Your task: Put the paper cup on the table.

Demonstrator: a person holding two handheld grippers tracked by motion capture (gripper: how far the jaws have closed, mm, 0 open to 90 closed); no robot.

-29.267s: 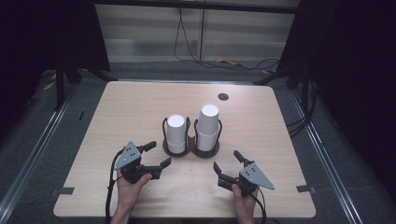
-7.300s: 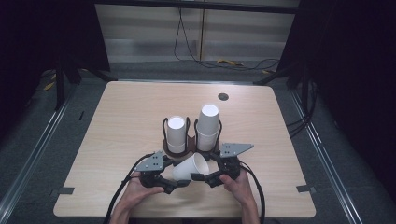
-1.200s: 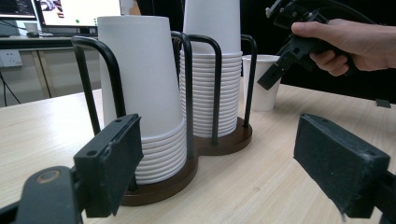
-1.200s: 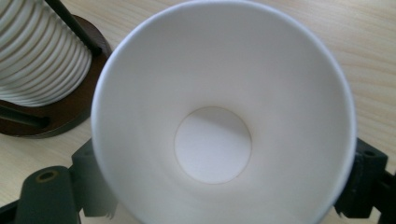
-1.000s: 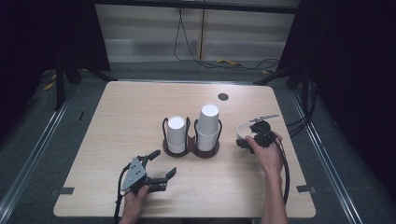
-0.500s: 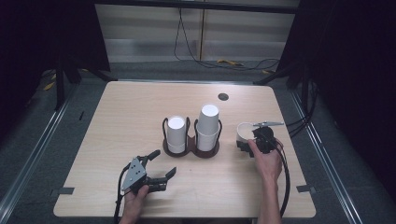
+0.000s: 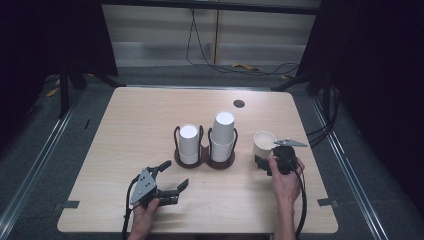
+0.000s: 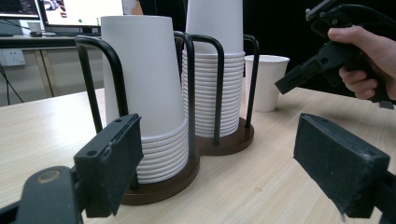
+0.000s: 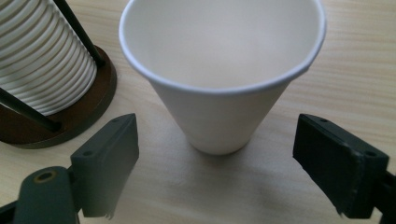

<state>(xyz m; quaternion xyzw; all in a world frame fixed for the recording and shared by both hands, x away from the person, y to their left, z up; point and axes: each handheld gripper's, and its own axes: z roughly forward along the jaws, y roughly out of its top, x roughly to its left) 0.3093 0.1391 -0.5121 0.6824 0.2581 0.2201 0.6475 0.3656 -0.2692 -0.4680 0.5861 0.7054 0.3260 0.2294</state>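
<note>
Near the tabletop's right edge, my right gripper [image 9: 215, 186] had its jaws spread, the upright cup [image 9: 222, 70] untouched between them; my left gripper [image 7: 162, 186] gaped empty.

Bright lit table [image 7: 150, 120], dark surroundings; sharp close views.

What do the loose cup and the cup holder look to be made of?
Loose cup: likely paper, matte white, thin wall with a rolled rim. Cup holder: base looks like dark brown wood or plastic, hard to tell; its hoops look like black-coated metal rod.
</note>
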